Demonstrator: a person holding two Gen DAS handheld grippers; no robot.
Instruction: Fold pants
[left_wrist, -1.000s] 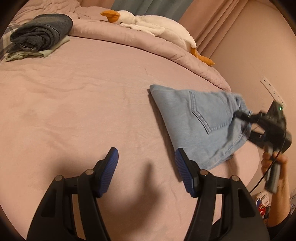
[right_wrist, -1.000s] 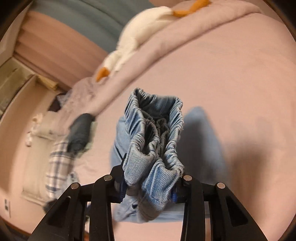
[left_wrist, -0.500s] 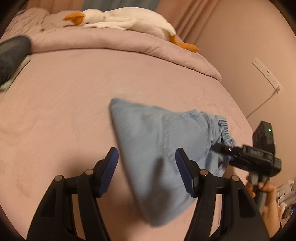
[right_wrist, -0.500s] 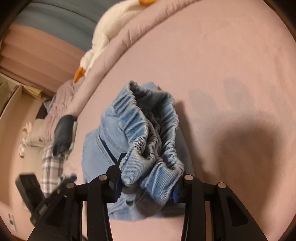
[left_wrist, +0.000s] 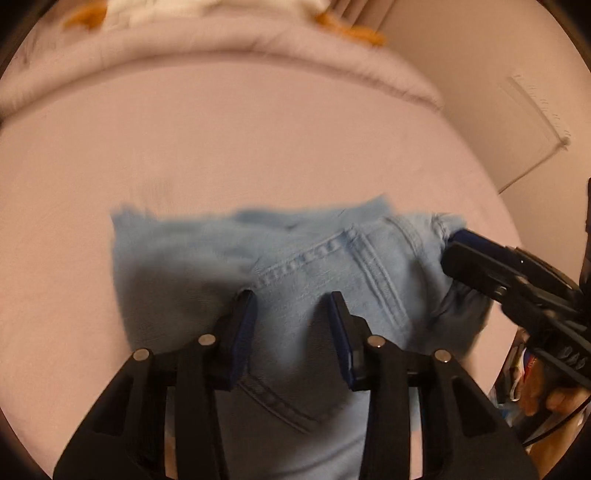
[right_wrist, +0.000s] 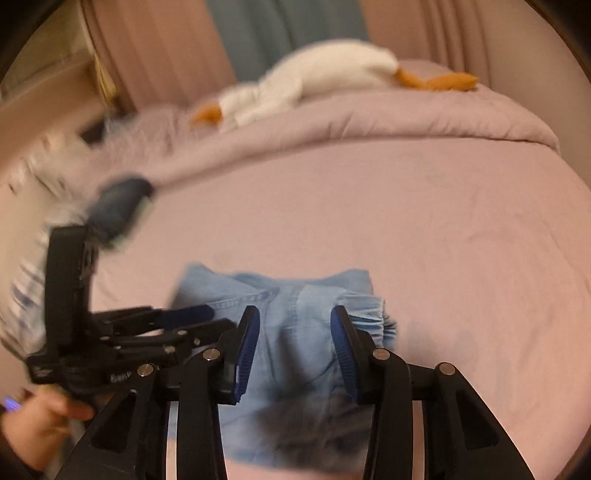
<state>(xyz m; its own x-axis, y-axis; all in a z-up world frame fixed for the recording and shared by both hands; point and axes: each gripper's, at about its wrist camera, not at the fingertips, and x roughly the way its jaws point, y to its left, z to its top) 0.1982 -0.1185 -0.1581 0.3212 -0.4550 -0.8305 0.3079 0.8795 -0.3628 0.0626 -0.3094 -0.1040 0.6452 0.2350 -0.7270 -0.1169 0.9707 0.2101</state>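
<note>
Light blue denim pants (left_wrist: 317, 266) lie folded on the pink bed sheet (left_wrist: 258, 147), blurred by motion. My left gripper (left_wrist: 291, 325) hovers over their near edge, its jaws closing with denim between the pads; I cannot see the pads pressing. In the right wrist view the left gripper (right_wrist: 218, 319) reaches in at the pants' left edge. My right gripper (right_wrist: 295, 343) is shut on the gathered waistband end of the pants (right_wrist: 295, 325). The right gripper (left_wrist: 448, 249) also shows in the left wrist view, pinching that end.
A white plush goose (right_wrist: 314, 77) lies on the rolled duvet (right_wrist: 369, 118) at the back. A dark folded clothes stack (right_wrist: 118, 206) sits far left. A power strip (left_wrist: 539, 107) hangs on the wall past the bed's right edge. Hands (right_wrist: 44, 417) grip the handles.
The right gripper has brought the hanging pants down flat onto the sheet. The left gripper has swept right over them, and its jaws have narrowed.
</note>
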